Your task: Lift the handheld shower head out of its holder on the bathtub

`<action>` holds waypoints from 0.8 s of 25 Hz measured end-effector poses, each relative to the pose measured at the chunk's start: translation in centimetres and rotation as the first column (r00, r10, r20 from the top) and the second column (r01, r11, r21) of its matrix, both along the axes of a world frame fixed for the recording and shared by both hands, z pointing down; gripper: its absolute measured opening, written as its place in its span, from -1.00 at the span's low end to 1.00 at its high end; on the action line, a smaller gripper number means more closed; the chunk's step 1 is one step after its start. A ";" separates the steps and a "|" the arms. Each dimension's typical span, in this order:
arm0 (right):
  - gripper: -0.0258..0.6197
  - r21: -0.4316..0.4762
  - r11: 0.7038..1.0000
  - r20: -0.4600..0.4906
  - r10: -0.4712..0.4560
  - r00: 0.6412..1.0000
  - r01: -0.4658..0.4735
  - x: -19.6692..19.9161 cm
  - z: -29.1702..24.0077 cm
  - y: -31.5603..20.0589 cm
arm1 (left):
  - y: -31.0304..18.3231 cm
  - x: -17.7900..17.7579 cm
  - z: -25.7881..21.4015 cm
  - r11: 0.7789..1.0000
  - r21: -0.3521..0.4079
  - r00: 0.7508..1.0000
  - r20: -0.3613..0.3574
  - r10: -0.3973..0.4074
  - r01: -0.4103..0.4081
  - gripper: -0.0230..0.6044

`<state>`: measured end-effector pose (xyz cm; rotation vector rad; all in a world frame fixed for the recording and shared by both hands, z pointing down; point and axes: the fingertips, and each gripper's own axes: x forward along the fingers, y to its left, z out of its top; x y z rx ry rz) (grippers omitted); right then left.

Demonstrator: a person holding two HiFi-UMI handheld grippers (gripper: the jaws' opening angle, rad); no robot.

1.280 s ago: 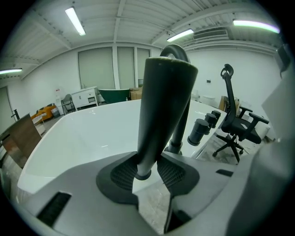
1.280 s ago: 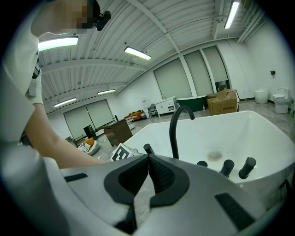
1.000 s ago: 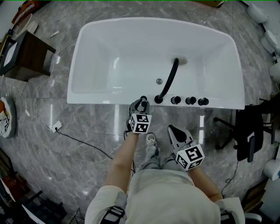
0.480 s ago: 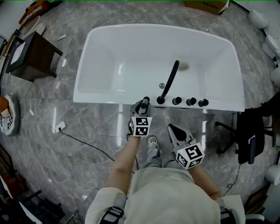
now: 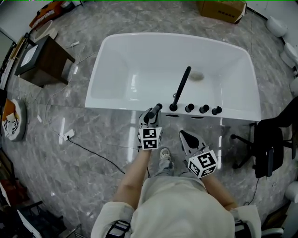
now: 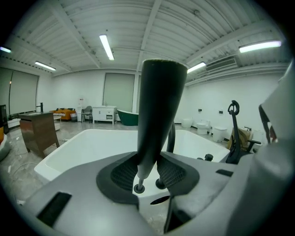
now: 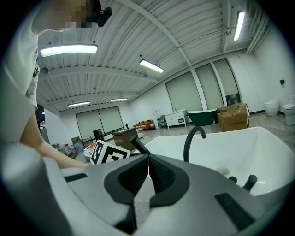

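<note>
The black handheld shower head (image 6: 160, 110) stands upright between my left gripper's (image 6: 147, 171) ribbed pads, which are shut on its tapered handle. Its lower end hangs just above the round black holder (image 6: 138, 188) on the tub rim, joined to it by a short silvery stem. In the head view the left gripper (image 5: 152, 113) is at the near rim of the white bathtub (image 5: 116, 69), with the shower head (image 5: 157, 109) poking out past it. My right gripper (image 5: 183, 136) hangs over the floor to the right, shut and empty; its pads (image 7: 154, 173) meet.
A black arched faucet (image 5: 181, 86) and three black knobs (image 5: 203, 109) sit on the rim right of the holder. A dark wooden side table (image 5: 43, 60) stands at the left, a cardboard box (image 5: 222, 10) behind the tub, a black chair (image 5: 266, 146) at the right, a cable (image 5: 93, 151) on the marble floor.
My left gripper has risen with the shower head, drawing it up out of the holder. The right gripper has come up a little. The head view has shifted, so the tub sits further right.
</note>
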<state>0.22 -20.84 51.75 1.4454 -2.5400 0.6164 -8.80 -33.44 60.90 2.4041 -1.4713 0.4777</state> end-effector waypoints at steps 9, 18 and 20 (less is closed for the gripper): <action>-0.86 0.062 0.998 0.011 -0.014 1.000 0.013 0.9 -2.4 2.3 | 4.0 -1.7 -5.2 0.993 0.047 0.991 -0.089 -0.099 0.104 -0.47; -0.86 0.110 0.993 0.018 -0.033 0.999 0.031 1.8 -4.2 5.7 | 9.9 -3.1 -10.0 0.975 0.114 0.973 -0.153 -0.172 0.190 -0.47; -0.86 0.118 0.992 0.018 -0.038 0.999 0.036 2.3 -4.3 6.7 | 11.5 -3.1 -10.9 0.970 0.134 0.970 -0.167 -0.179 0.202 -0.47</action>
